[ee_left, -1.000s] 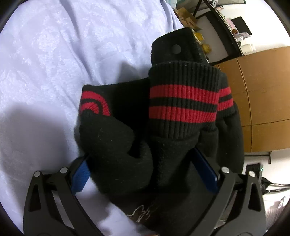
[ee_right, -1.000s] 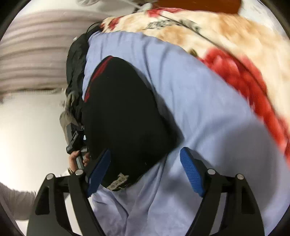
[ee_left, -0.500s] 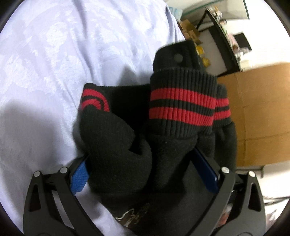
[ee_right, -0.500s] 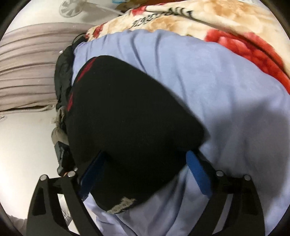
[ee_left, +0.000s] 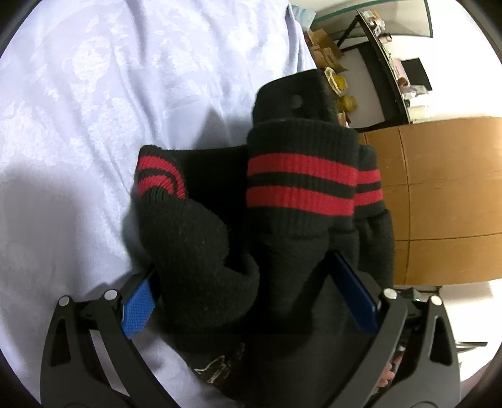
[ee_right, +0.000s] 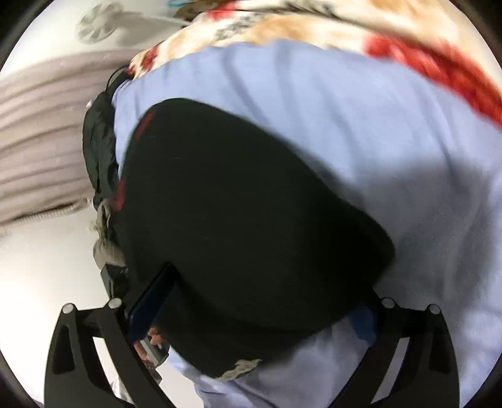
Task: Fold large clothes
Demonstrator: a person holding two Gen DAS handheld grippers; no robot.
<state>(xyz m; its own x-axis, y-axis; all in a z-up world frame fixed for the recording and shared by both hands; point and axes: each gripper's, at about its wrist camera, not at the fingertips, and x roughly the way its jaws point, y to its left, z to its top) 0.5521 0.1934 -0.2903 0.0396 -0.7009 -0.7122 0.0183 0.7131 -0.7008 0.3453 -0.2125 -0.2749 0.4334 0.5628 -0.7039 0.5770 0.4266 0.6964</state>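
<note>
Left wrist view: the left gripper [ee_left: 251, 298] has its jaws spread wide around the bunched black sweater [ee_left: 282, 251], with 1 blue pad [ee_left: 139, 306] at 8 o'clock and the other at 4 o'clock against the knit. The pads appear to press the bundle, so I judge it gripped. The 2 red-striped cuffs [ee_left: 301, 188] sit at the centre and toward 2 o'clock, and the bundle rests on the pale blue sheet [ee_left: 125, 78]. The risk here is that thick, springy knit held so wide could slip out, letting the stacked sleeves unroll.

Right wrist view: the right gripper [ee_right: 251, 301] is opening its jaws, with the sweater's folded body [ee_right: 244, 219] between them but no clear pad pressure visible. The garment fills the centre, and the sheet [ee_right: 408, 157] runs from 12 to 5 o'clock. A floral blanket [ee_right: 313, 28] lies at 1 o'clock, and dark clothing [ee_right: 98, 150] at 9 o'clock. This view is blurred. If the right jaws close on only the top layer, the fold could drag askew. The sheet beneath could also be pinched along with it.
</note>
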